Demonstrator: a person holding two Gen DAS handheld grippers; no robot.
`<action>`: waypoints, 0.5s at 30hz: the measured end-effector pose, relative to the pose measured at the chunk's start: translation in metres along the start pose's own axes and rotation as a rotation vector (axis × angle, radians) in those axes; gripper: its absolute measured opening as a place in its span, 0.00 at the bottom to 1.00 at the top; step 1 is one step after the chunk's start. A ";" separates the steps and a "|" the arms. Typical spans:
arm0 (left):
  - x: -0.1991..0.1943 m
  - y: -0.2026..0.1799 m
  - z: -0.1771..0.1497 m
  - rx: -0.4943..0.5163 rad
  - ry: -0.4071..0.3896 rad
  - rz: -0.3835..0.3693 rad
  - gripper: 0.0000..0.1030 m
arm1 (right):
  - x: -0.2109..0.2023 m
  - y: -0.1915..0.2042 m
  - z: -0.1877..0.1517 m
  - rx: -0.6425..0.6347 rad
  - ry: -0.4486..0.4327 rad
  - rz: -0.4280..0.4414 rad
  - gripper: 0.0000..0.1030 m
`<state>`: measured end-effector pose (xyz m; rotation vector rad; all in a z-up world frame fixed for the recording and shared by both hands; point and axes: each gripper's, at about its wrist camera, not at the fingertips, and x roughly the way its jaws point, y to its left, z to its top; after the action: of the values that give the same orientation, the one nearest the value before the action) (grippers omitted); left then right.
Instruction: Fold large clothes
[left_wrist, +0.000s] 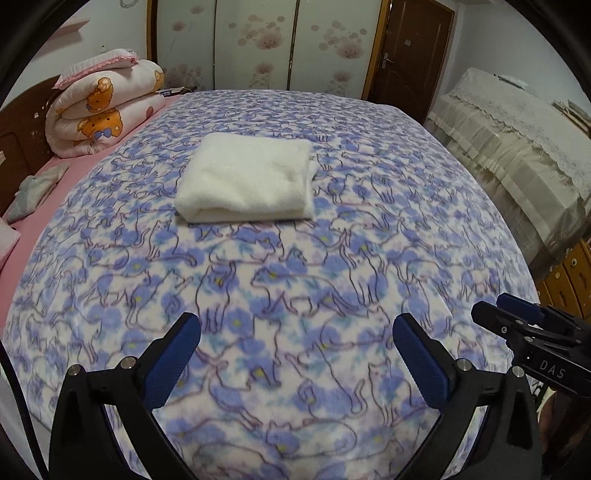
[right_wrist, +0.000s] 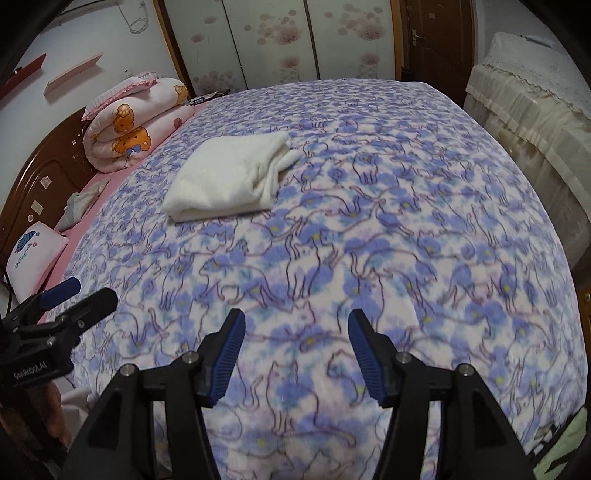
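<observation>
While a blue cat-print blanket (left_wrist: 295, 266) covers the bed and fills most of both views, a rolled pink quilt (left_wrist: 107, 107) with bear figures sits at the upper left by the headboard. Near the upper middle, a folded white cloth (left_wrist: 245, 179) lies flat on the blanket, well apart from both tools. At the bottom of the frame, the left gripper (left_wrist: 295, 328) stands wide apart and empty; the right gripper (right_wrist: 295, 325) is parted more narrowly, with nothing between its pads.
</observation>
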<state>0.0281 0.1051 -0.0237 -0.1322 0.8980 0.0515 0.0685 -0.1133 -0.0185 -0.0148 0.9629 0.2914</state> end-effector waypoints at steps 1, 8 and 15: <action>-0.004 -0.005 -0.008 -0.003 0.003 0.011 1.00 | -0.005 0.000 -0.007 0.002 -0.002 0.002 0.57; -0.032 -0.025 -0.044 -0.037 -0.031 0.039 1.00 | -0.044 0.006 -0.041 -0.010 -0.081 -0.003 0.67; -0.050 -0.043 -0.059 -0.022 -0.072 0.055 0.99 | -0.060 0.005 -0.059 -0.009 -0.119 -0.043 0.68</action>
<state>-0.0445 0.0549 -0.0170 -0.1252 0.8291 0.1164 -0.0123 -0.1312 -0.0033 -0.0260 0.8426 0.2537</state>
